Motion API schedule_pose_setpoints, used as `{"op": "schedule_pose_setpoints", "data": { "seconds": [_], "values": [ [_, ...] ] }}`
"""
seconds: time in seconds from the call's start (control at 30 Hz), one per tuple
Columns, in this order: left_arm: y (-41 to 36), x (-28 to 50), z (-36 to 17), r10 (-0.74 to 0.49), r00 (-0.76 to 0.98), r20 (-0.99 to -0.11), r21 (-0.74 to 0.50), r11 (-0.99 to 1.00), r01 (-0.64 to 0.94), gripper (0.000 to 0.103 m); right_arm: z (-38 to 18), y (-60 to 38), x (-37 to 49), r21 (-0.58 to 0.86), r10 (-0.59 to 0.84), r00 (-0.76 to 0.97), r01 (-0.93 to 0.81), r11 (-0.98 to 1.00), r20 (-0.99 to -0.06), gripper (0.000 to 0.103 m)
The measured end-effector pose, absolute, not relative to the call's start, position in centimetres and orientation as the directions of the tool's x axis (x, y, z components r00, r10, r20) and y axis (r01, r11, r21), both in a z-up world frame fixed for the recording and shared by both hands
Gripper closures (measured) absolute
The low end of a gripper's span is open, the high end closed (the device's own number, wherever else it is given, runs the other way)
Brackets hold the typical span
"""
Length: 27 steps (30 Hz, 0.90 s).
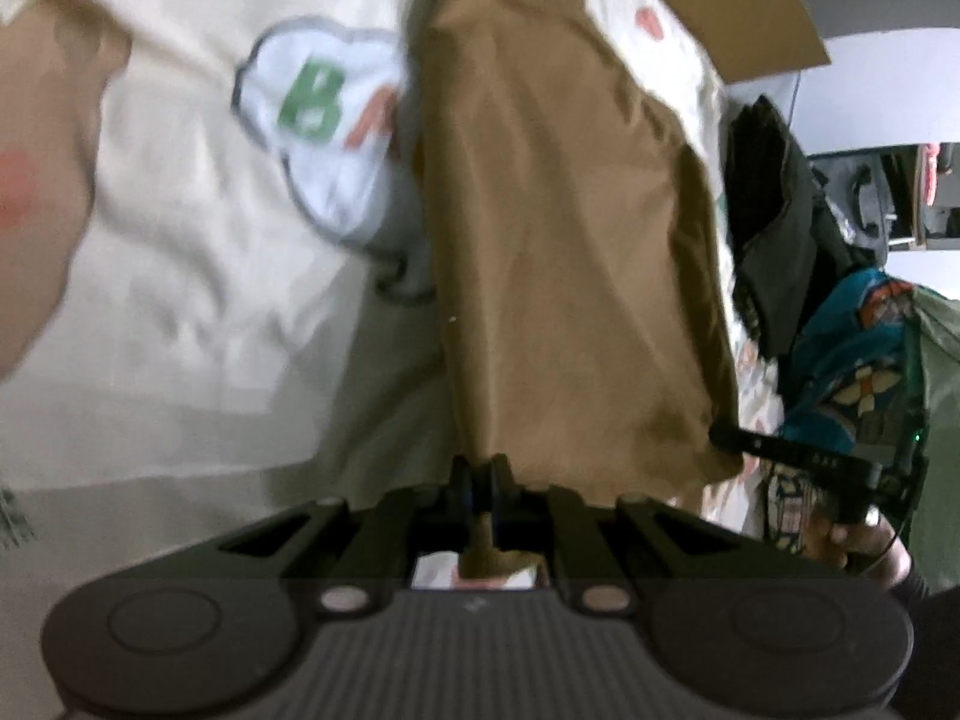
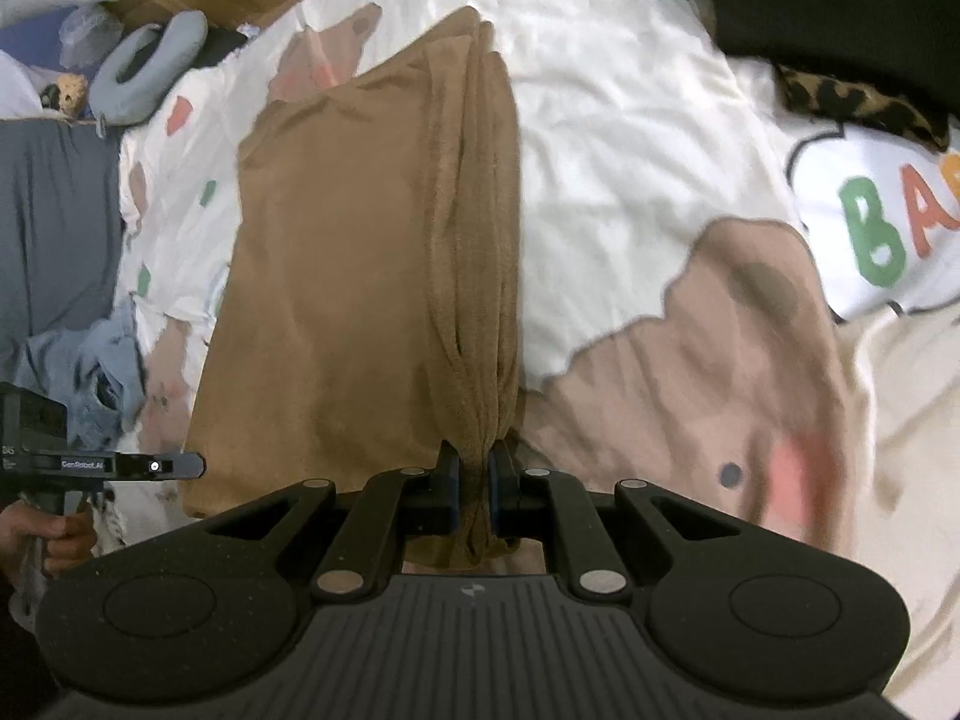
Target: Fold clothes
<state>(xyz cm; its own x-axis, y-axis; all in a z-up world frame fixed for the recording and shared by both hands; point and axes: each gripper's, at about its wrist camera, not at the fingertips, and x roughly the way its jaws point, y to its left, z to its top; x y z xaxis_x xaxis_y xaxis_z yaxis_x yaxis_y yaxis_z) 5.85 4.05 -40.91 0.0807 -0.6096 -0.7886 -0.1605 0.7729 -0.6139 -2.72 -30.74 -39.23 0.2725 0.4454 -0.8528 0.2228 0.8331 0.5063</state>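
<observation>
Left gripper (image 1: 480, 480) and right gripper (image 2: 474, 474) each pinch the near hem of the brown garment (image 2: 360, 252); its long axis runs away across the bedspread (image 2: 630, 150), probably partly lifted.

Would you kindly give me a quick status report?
Left tongs and right tongs shut on brown knit garment. Garment part-lifted over cartoon-print bedsheet. Nothing in the way.

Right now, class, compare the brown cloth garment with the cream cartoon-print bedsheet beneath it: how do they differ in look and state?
The brown cloth garment is one plain colour; the cream cartoon-print bedsheet carries bears and green letters. The garment is pinched at its near edge by the left gripper and the right gripper and bunches into pleats there; the bedsheet lies spread out, held by neither. Both are soft, wrinkled fabric.
</observation>
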Motion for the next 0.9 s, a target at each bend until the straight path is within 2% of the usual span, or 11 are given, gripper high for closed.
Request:
{"op": "schedule_pose_setpoints", "data": {
  "seconds": [0.07, 0.17, 0.2, 0.23, 0.27, 0.37, 0.43, 0.47, 0.5, 0.6, 0.9],
  "values": [
    [4.3, 5.6, -41.3, -0.598, 0.067, -0.799, -0.599, 0.780, -0.180, 0.097, -39.5, -31.3, -2.9, 0.490, 0.431, 0.261, 0.238, 0.839, -0.864, 0.095],
    [4.9, 5.8, -41.0, -0.591, 0.085, -0.802, -0.596, 0.783, -0.178, 0.082, -39.0, -32.4, -2.6, 0.487, 0.423, 0.279, 0.225, 0.844, -0.862, 0.091],
    [5.2, 5.9, -40.8, -0.590, 0.093, -0.802, -0.597, 0.783, -0.175, 0.074, -38.8, -32.7, -2.5, 0.486, 0.420, 0.286, 0.221, 0.846, -0.861, 0.083],
    [5.4, 6.2, -40.7, -0.589, 0.101, -0.802, -0.597, 0.783, -0.173, 0.065, -38.6, -33.1, -2.5, 0.485, 0.417, 0.292, 0.217, 0.847, -0.861, 0.071],
    [5.6, 6.4, -40.5, -0.587, 0.109, -0.802, -0.597, 0.783, -0.174, 0.063, -38.4, -33.5, -2.4, 0.483, 0.415, 0.298, 0.213, 0.849, -0.860, 0.067],
    [6.0, 7.9, -39.9, -0.564, 0.135, -0.815, -0.579, 0.800, -0.155, 0.054, -37.9, -33.9, -1.3, 0.483, 0.413, 0.315, 0.190, 0.855, -0.855, 0.066],
    [6.2, 9.0, -39.2, -0.546, 0.165, -0.822, -0.567, 0.811, -0.142, 0.041, -37.6, -34.0, -0.4, 0.485, 0.413, 0.328, 0.175, 0.857, -0.849, 0.065],
    [6.3, 9.6, -38.9, -0.549, 0.180, -0.816, -0.574, 0.806, -0.144, 0.038, -37.4, -34.0, 0.1, 0.489, 0.415, 0.339, 0.170, 0.856, -0.844, 0.063],
    [6.5, 10.2, -38.7, -0.556, 0.194, -0.809, -0.584, 0.799, -0.146, 0.036, -37.3, -34.0, 0.6, 0.493, 0.417, 0.350, 0.165, 0.854, -0.839, 0.056],
    [7.0, 11.9, -38.4, -0.553, 0.218, -0.804, -0.588, 0.795, -0.149, 0.036, -37.0, -33.9, 2.1, 0.504, 0.422, 0.377, 0.150, 0.850, -0.825, 0.050],
    [7.9, 16.5, -38.9, -0.560, 0.231, -0.795, -0.594, 0.797, -0.110, 0.036, -37.9, -33.3, 6.9, 0.504, 0.423, 0.403, 0.115, 0.856, -0.811, 0.048]
  ]
}}
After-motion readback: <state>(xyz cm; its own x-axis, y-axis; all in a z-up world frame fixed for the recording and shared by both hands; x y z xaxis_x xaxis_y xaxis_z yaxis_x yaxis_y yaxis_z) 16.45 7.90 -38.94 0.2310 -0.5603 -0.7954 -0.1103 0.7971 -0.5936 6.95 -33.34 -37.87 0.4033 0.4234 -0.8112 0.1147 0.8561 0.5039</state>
